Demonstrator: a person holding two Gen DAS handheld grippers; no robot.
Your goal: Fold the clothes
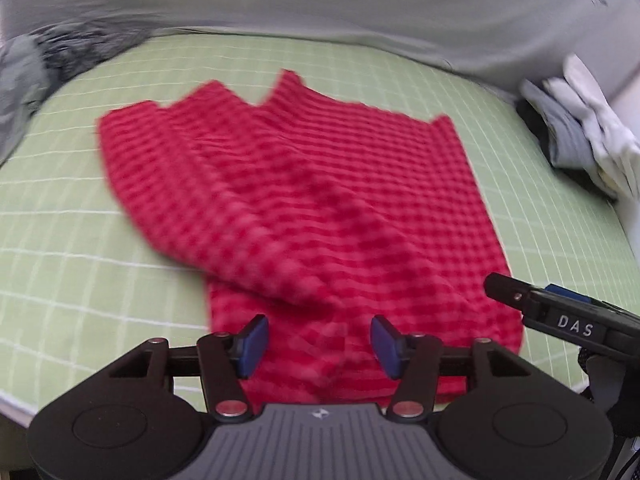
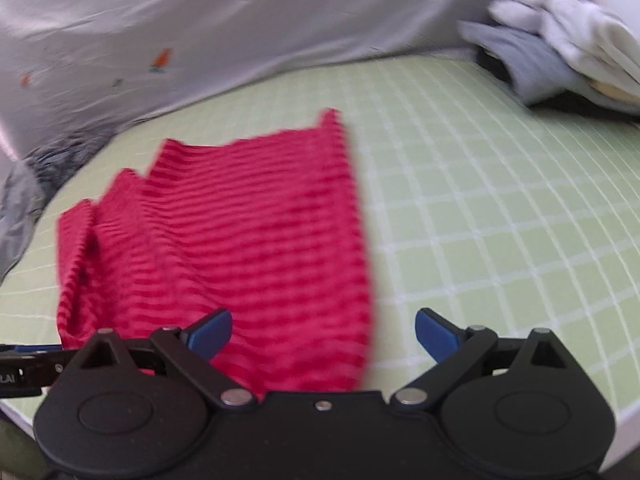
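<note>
red garment [image 1: 304, 208] lies lengthwise away from both spread, empty hand-held grippers [image 1: 319, 346] [image 2: 323, 337].

Red waffle-knit garment [image 1: 304, 208]: soft, ridged, matt cloth. Green grid mat [image 1: 72, 216]: smooth, matt. At two o'clock, white cloth gloves [image 2: 568, 36].

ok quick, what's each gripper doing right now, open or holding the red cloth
Left gripper: open, holding nothing, poised over the near edge of the red cloth.
Right gripper: open, holding nothing, at the cloth's near right edge.
</note>
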